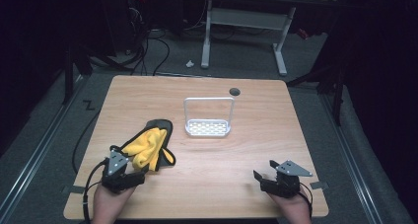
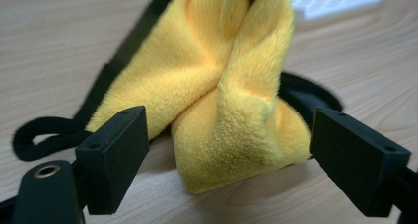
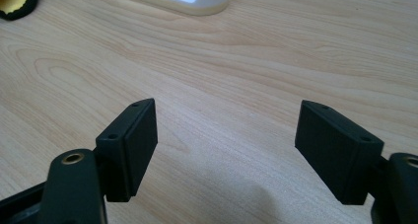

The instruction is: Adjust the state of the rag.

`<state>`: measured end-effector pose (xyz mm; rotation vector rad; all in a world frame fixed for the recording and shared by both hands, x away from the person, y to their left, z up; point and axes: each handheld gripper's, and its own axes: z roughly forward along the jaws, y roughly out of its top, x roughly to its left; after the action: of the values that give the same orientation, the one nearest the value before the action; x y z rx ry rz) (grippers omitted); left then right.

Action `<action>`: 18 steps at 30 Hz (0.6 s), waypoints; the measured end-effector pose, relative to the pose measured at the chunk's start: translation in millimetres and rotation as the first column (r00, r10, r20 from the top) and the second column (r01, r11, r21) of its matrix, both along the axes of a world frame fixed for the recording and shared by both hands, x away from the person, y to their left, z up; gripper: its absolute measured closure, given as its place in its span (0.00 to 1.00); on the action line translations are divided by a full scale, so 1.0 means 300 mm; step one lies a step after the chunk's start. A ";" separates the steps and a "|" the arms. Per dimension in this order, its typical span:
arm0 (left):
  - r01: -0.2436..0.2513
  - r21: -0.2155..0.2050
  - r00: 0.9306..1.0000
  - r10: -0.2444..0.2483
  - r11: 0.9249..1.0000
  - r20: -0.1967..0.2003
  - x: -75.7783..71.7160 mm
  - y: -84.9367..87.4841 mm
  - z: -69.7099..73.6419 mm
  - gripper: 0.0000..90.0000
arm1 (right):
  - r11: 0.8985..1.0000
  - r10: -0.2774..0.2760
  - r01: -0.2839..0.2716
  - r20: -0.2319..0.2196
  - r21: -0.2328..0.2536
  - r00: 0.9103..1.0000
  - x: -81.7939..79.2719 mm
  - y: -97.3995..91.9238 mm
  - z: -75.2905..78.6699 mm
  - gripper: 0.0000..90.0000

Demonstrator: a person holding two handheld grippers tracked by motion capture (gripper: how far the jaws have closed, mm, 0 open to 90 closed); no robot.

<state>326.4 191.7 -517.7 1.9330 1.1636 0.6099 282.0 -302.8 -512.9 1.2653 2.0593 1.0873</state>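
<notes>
1. The yellow cloth (image 1: 148, 147) with black edging is lying bunched on the near left part of the wooden counter (image 1: 212, 160), a fold of it standing up in the left gripper view
2. The left gripper (image 2: 229, 150) is sitting just in front of the cloth with its jaws standing wide apart, the yellow fold lying between them without either pad pressing on it
3. The right gripper (image 3: 226, 145) is resting at the near right of the counter, well apart from the cloth, its jaws spread wide over bare wood
4. A white rack (image 1: 208, 128) with a tall wire handle is standing near the counter's middle, just beyond the cloth
</notes>
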 end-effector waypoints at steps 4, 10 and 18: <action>-0.007 0.053 0.998 0.010 0.999 -0.057 0.023 -0.010 -0.043 0.48 | 1.000 0.007 -0.007 -0.003 -0.003 1.000 -0.001 0.001 -0.006 0.28; 0.017 0.001 0.997 -0.017 1.000 -0.072 -0.006 0.001 -0.027 0.81 | 1.000 0.005 -0.005 -0.001 0.004 1.000 -0.006 -0.010 -0.005 0.37; 0.174 -0.038 0.978 -0.177 0.984 -0.110 -0.122 -0.110 -0.017 0.82 | 1.000 0.012 -0.012 0.011 0.008 1.000 -0.012 0.002 0.004 0.40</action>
<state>289.7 158.6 -522.9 2.0413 1.0497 0.3923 278.4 -302.2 -511.7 1.2498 2.0595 1.1070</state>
